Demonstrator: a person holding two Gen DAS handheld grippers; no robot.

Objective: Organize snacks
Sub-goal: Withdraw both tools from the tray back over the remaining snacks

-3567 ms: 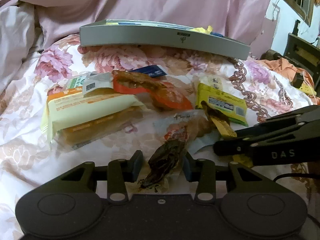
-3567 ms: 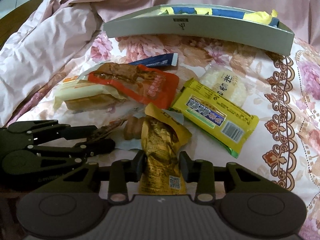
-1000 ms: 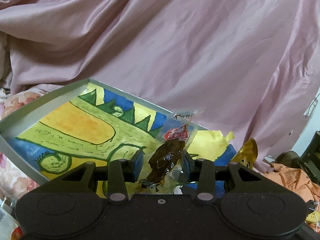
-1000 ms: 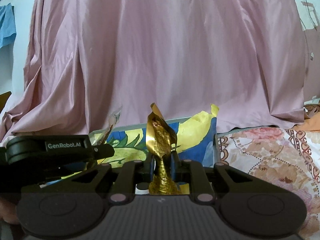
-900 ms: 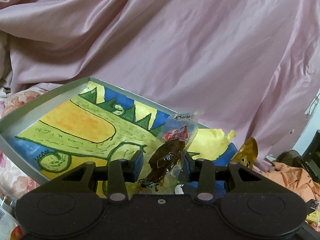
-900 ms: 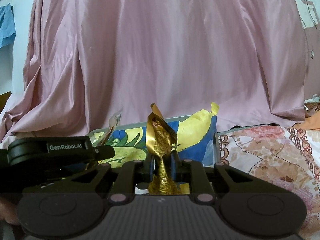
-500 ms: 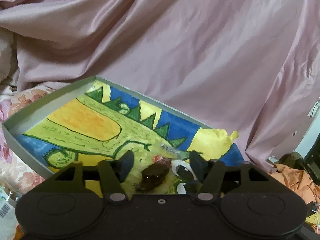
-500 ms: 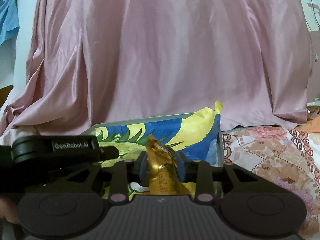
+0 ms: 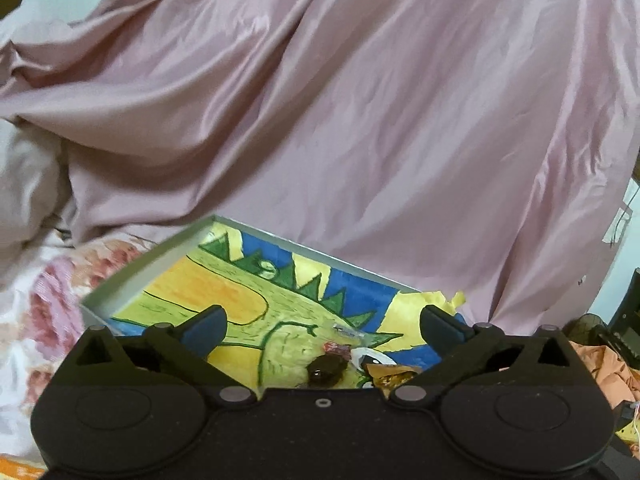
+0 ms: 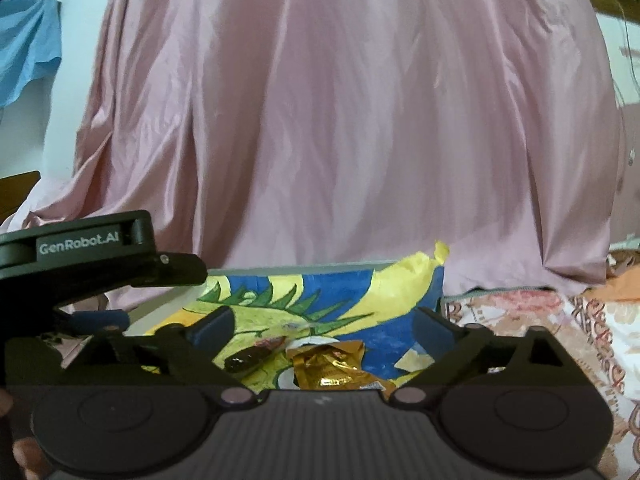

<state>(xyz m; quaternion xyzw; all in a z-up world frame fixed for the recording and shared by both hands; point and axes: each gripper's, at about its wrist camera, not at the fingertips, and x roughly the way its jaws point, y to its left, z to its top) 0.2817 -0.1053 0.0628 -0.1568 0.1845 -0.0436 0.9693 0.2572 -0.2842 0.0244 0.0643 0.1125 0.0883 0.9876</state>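
Observation:
A grey tray [image 9: 136, 272] lined with a yellow, green and blue drawing sits on the floral bedspread; it also shows in the right wrist view [image 10: 280, 270]. A dark brown snack packet [image 9: 326, 367] lies in the tray, seen too in the right wrist view [image 10: 250, 356]. A gold snack packet [image 10: 326, 366] lies beside it, its edge showing in the left wrist view [image 9: 390, 374]. My left gripper [image 9: 322, 326] is open and empty above the tray. My right gripper [image 10: 322, 326] is open and empty above the gold packet. The left gripper's body [image 10: 92, 248] shows at the left.
Pink satin bedding [image 9: 360, 120] rises behind the tray. The floral bedspread [image 10: 520, 312] lies to the tray's right and to its left [image 9: 48, 288]. Orange cloth [image 9: 600, 368] and dark furniture [image 9: 628, 320] are at far right.
Both grippers carried their packets from the pile to the tray and opened wide. The brown packet and the gold packet dropped out and now lie in the tray.

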